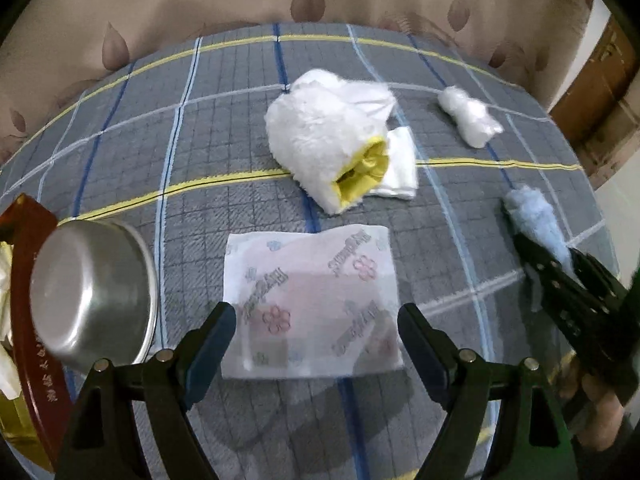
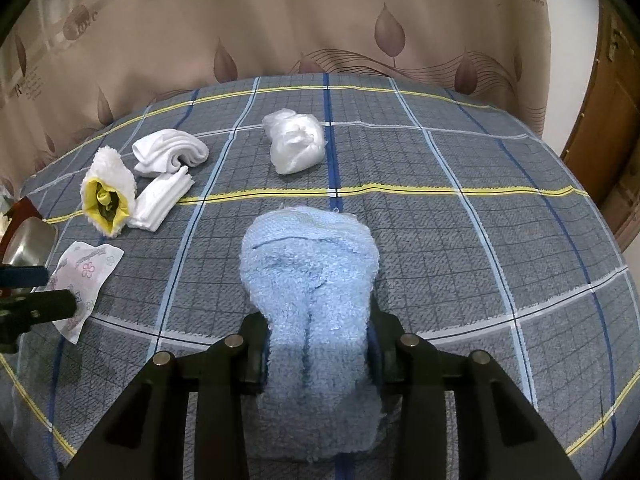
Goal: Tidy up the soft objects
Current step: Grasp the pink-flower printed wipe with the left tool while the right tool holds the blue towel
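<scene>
From my left wrist camera, little looks sorted yet: the tissue pack [image 1: 312, 300] lies flat on the checked bedspread [image 1: 208, 128] right in front of me, the fluffy white glove [image 1: 320, 148] with its yellow lining sits beyond it against a folded white cloth [image 1: 400, 168], and a plastic bag bundle [image 1: 468, 120] lies further right. A steel bowl [image 1: 96, 292] rests tipped at the left edge against a red box [image 1: 28, 272]. My left gripper [image 1: 318, 332] hangs wide open over the tissue pack, touching nothing, as far as I can tell

From my right wrist camera, my right gripper [image 2: 316, 348] is clamped on the blue towel [image 2: 312, 280], its pads pressing both sides while the loose end lies forward on the bedspread. The glove, cloth and a rolled white sock [image 2: 172, 154] cluster far left, the bag bundle lies apart ahead; I judge most of the gathering remains
</scene>
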The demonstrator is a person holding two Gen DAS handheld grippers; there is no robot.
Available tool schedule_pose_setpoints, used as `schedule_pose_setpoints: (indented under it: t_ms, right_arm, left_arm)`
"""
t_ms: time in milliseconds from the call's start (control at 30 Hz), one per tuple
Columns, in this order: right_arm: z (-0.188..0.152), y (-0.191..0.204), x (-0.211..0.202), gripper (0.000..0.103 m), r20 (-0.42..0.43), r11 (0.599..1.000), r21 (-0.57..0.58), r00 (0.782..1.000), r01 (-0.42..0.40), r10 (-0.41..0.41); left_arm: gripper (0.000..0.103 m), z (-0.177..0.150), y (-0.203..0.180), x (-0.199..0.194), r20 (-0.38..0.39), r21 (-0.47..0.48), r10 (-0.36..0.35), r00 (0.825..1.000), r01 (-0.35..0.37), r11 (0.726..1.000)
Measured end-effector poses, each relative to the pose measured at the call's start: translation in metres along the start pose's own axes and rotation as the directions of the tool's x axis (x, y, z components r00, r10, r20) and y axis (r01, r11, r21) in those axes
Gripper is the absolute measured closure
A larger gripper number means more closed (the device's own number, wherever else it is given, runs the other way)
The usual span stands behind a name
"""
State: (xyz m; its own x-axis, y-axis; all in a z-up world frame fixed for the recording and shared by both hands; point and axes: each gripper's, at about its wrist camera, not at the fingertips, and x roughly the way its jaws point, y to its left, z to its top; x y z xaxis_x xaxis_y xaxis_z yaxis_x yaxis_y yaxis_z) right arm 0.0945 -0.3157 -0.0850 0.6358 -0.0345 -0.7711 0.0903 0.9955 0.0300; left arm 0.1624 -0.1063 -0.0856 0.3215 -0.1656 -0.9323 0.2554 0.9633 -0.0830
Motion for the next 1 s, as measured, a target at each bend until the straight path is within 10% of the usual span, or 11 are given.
schedule_pose_setpoints:
  t_ms: [767, 1000]
  right_arm:
    - [-0.001, 0.003, 0.002, 0.064, 0.0, 1.0, -0.001, 1.0, -0.008, 0.008]
    - [0.0, 0.002, 0.002, 0.064, 0.0, 1.0, 0.0, 1.0, -0.008, 0.008]
  left_arm:
    - [0.011, -0.004, -0.009, 0.018, 0.032, 0.002, 0.046, 0.998, -0.046, 0.999]
    - [0.075, -0.007, -0.01, 0.005, 0.028, 0.019, -0.016, 0.999, 0.015, 1.0]
